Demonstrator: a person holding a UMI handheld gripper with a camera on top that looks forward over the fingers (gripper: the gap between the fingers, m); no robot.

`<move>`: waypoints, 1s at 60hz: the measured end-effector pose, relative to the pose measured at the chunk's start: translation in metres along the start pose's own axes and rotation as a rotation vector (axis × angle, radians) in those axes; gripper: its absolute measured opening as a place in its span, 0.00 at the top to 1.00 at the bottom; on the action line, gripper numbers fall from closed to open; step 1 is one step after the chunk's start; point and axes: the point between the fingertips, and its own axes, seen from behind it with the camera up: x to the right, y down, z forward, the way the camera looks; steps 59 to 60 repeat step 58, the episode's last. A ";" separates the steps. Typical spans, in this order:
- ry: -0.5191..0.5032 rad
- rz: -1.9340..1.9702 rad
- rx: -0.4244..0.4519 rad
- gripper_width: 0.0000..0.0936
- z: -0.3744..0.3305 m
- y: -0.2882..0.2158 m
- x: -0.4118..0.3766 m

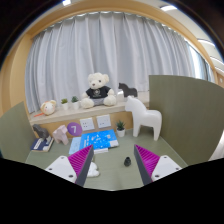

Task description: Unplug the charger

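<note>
Fingers [115, 165] stand parted with nothing between them, their purple pads [146, 158] facing inward across a bare stretch of green desk [118, 172]. Beyond them, pale pleated curtains [90, 55] hang the full width behind a wooden ledge [70, 110]. A tall grey-green partition [185, 110] closes off one side, leaving open room mainly straight ahead and toward the other side. On the ledge sits a plush white teddy bear [97, 90] in a dark top, with a small dark animal figure [126, 90] beside it. A smooth white horse figure [143, 118] stands on the desk by the partition. The white wall sockets [95, 123] sit in the panel under the ledge, ahead of the fingers; whether a charger is plugged in there I cannot tell. A blue flat item [100, 144] lies just below them. No writing can be read.
</note>
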 end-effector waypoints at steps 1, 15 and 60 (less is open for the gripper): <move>-0.006 0.001 -0.001 0.13 -0.009 0.001 -0.006; -0.088 -0.044 -0.049 0.14 -0.109 0.060 -0.080; -0.243 -0.171 -0.129 0.13 -0.205 0.138 -0.161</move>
